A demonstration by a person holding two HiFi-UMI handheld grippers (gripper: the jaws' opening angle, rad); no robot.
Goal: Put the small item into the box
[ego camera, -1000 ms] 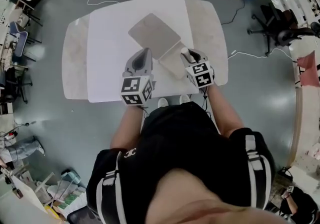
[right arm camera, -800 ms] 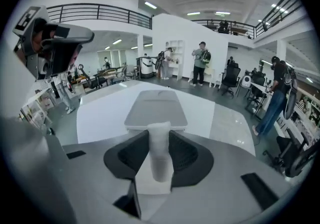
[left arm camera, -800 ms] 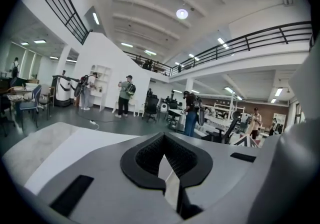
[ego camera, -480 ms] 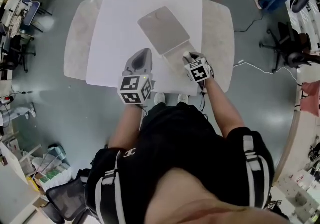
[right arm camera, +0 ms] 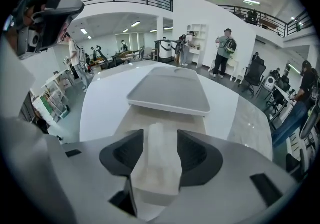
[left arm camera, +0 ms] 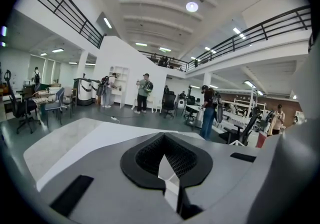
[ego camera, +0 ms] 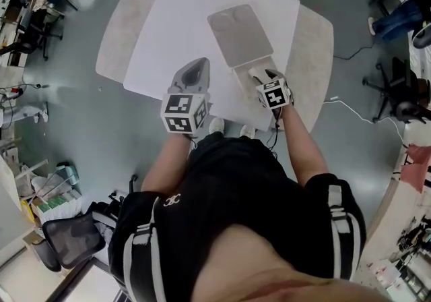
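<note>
A shallow tan box (ego camera: 244,73) sits open near the table's front edge, its grey lid (ego camera: 240,33) tilted back behind it. My right gripper (ego camera: 264,78) points down into the box. In the right gripper view a soft white item (right arm camera: 159,163) lies between the jaws of that gripper (right arm camera: 160,140), over the box floor (right arm camera: 131,118) with the lid (right arm camera: 170,90) beyond. The jaws have just been opening and stand apart around the item. My left gripper (ego camera: 196,65) hovers left of the box, pads together (left arm camera: 164,140), holding nothing.
The box rests on a white sheet (ego camera: 175,31) covering a pale oval table (ego camera: 316,44). Office chairs (ego camera: 404,102) and a floor cable (ego camera: 350,108) lie to the right. Several people stand far off in the hall (left arm camera: 144,90).
My right gripper has sunk toward the box with the white item, and its cube looks smaller. The left gripper shifted slightly. The table now sits turned in the head view.
</note>
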